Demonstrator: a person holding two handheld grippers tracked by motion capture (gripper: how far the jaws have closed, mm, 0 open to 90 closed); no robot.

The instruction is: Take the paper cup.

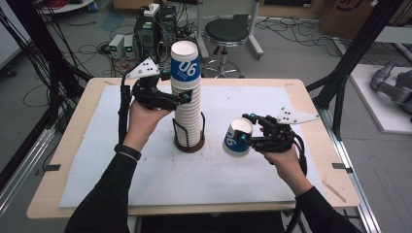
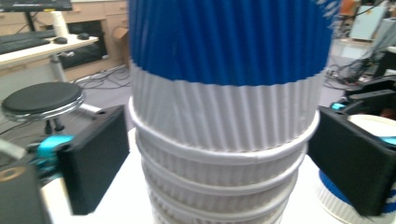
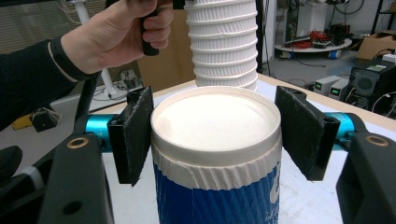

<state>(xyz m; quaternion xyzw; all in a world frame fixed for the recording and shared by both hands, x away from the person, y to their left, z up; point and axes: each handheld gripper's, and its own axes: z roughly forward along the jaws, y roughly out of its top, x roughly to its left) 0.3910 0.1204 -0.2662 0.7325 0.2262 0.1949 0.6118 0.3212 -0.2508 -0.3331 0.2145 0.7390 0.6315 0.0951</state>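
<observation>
A lab room with cables, a stool and equipment on the floor surrounds a wooden table (image 1: 311,116) laid with a pale sheet. The right tool (image 1: 256,137) has its padded jaws pressed on a single paper cup (image 1: 238,138) just under the rim, holding it tilted above the sheet to the right of the stack — one cup is off, by my reading. The left tool (image 1: 180,98) stands at the tall cup stack (image 1: 188,104) in its wire holder (image 1: 189,138); in the left gripper view its jaws flank the stack with a sliver of gap, apparently not pressing. Many cups are left to take off. The cups are ribbed white paper with rolled rims and a blue band — light, easily crushed.
</observation>
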